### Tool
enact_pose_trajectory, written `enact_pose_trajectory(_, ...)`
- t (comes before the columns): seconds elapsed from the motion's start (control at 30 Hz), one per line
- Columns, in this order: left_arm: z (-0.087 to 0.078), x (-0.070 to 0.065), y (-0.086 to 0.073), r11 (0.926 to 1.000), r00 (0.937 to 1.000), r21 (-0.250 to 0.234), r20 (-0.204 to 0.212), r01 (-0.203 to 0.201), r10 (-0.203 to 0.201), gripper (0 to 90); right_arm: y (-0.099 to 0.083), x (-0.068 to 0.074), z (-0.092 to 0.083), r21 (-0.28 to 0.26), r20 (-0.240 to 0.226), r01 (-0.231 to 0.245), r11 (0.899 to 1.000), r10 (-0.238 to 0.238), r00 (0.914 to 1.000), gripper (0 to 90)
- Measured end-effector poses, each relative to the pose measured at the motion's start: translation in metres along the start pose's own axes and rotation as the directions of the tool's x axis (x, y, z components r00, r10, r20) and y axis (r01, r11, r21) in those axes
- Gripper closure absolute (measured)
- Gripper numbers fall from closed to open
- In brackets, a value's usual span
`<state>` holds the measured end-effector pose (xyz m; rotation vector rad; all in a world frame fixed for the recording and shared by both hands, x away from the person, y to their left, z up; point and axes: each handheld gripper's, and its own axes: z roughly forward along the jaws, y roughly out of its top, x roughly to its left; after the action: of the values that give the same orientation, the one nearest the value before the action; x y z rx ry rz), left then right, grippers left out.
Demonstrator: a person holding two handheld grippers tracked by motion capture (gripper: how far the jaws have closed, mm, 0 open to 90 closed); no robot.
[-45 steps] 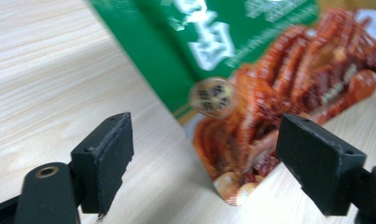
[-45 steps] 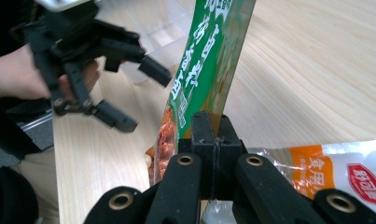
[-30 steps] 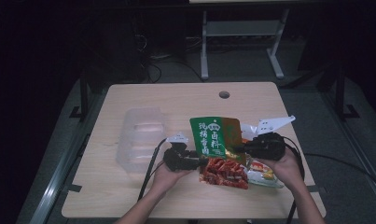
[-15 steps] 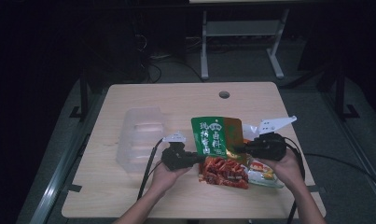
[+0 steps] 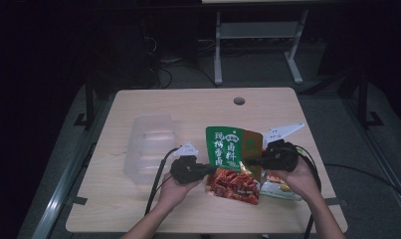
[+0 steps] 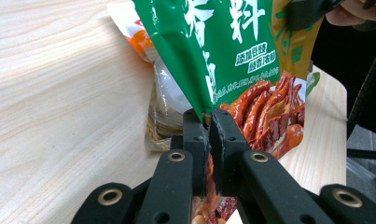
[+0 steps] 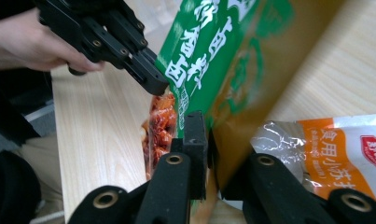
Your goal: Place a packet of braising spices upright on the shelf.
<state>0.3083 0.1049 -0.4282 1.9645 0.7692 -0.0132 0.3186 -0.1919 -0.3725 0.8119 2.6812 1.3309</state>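
High view: a green and red seasoning packet (image 5: 231, 162) stands tilted above the near middle of the worktop (image 5: 138, 107), held between two hand-held tongs. A second earlier it lay a little lower; now its green top is raised further. The left tongs (image 5: 208, 170) reach in from the left, the right tongs (image 5: 251, 160) from the right, each hand wrapped around its grip, forearms entering from below. A clear plastic tray (image 5: 149, 144) sits to the left.

Left gripper view: the left tongs (image 6: 209, 122) are pressed together on the packet's (image 6: 223, 51) edge, having just finished closing.

Right gripper view: the right tongs (image 7: 209, 135) pinch the packet's (image 7: 209, 51) gold-brown side, their jaws just easing slightly wider; an orange and white pouch (image 7: 325, 149) lies beside them.
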Motion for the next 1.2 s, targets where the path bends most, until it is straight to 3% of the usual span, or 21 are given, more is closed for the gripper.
enact_pose_trajectory(0.1,0.0,-0.001,0.0,0.9998,0.9997,0.006,-0.009,-0.022,0.022,85.3,0.002,0.001,0.004,0.017,0.012,0.001,1.0,-0.002,0.9999,84.2)
enact_pose_trajectory(0.33,-0.002,-0.003,-0.002,0.9997,0.9996,0.014,-0.018,-0.021,0.021,84.5,0.002,0.002,0.012,0.054,0.002,-0.023,0.998,0.023,0.9997,85.4)
enact_pose_trajectory(0.5,-0.009,-0.004,-0.005,0.9997,0.9992,-0.009,-0.033,-0.023,0.022,78.2,0.001,0.001,0.011,0.022,-0.041,-0.052,0.998,0.053,0.9978,89.1)
enact_pose_trajectory(0.6,-0.014,-0.007,-0.005,0.999,0.9975,-0.007,-0.055,-0.044,0.044,74.1,0.001,0.004,0.007,-0.006,-0.058,-0.061,0.998,0.06,0.9965,89.2)
enact_pose_trajectory(0.87,-0.022,-0.016,-0.007,0.9958,0.991,0.012,-0.098,-0.091,0.092,62.6,0.006,0.018,-0.001,-0.043,-0.04,-0.043,0.998,0.042,0.9983,89.3)
enact_pose_trajectory(0.93,-0.026,-0.017,-0.01,0.9927,0.9851,0.027,-0.123,-0.117,0.12,59.3,0.008,0.022,-0.002,-0.047,-0.031,-0.028,0.999,0.026,0.9992,89.4)
enact_pose_trajectory(1.13,-0.032,-0.018,-0.018,0.9929,0.984,0.034,-0.134,-0.114,0.117,55.1,0.015,0.025,-0.004,-0.06,-0.015,-0.017,0.998,0.016,0.9998,89.5)
enact_pose_trajectory(1.2,-0.034,-0.02,-0.021,0.9904,0.9795,0.039,-0.148,-0.133,0.137,52.2,0.021,0.028,-0.004,-0.078,0.003,-0.002,0.997,0.003,1.0,89.4)
